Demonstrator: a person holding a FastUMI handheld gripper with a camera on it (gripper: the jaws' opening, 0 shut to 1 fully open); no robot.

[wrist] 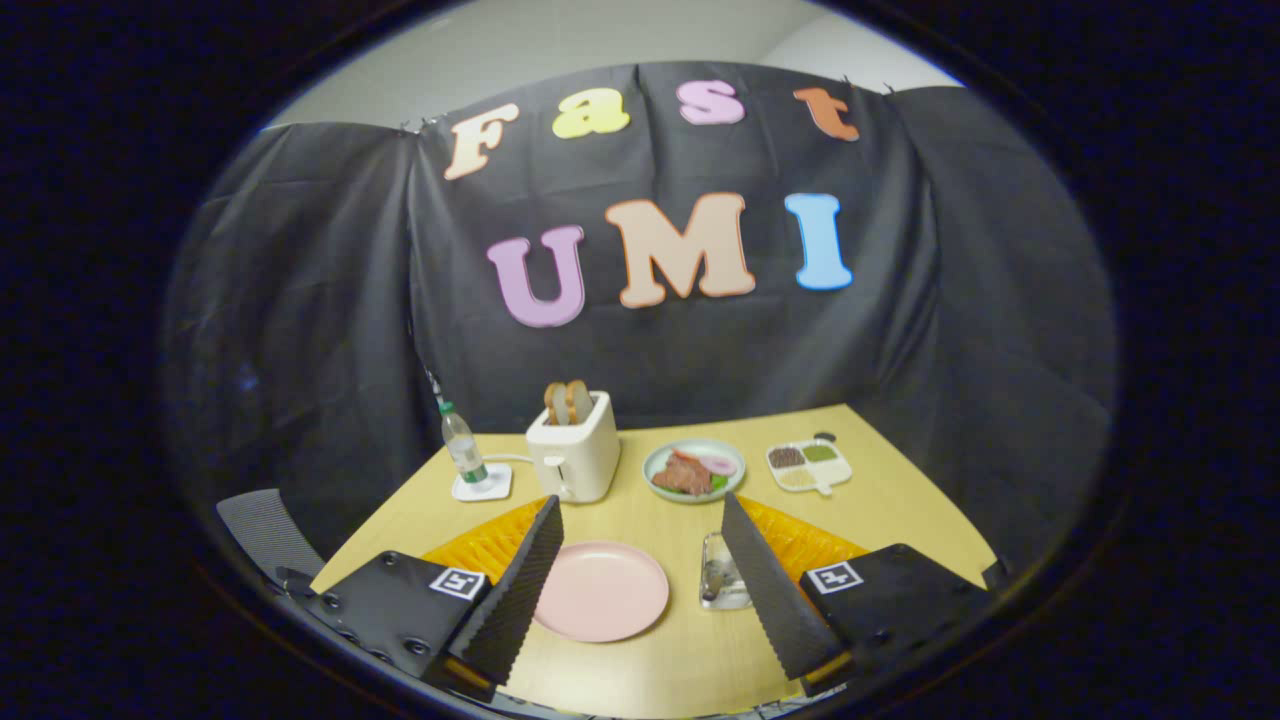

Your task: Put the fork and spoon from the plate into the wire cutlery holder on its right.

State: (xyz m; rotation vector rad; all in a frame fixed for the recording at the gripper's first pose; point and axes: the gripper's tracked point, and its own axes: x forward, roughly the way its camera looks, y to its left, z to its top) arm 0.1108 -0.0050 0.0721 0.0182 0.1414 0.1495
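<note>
There is one round pink plate (600, 590) between the fingers. One clear wire cutlery holder (722, 572) sits just beside it. Beyond the fingers are one white toaster (575, 455) with two toast slices (567, 401), one plastic water bottle (463, 446), one green food plate (693, 470) and one white snack tray (808, 465).

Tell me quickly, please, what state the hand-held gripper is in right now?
Hand-held gripper: open and holding nothing, fingers spread above the table, with the pink plate between them.
</note>
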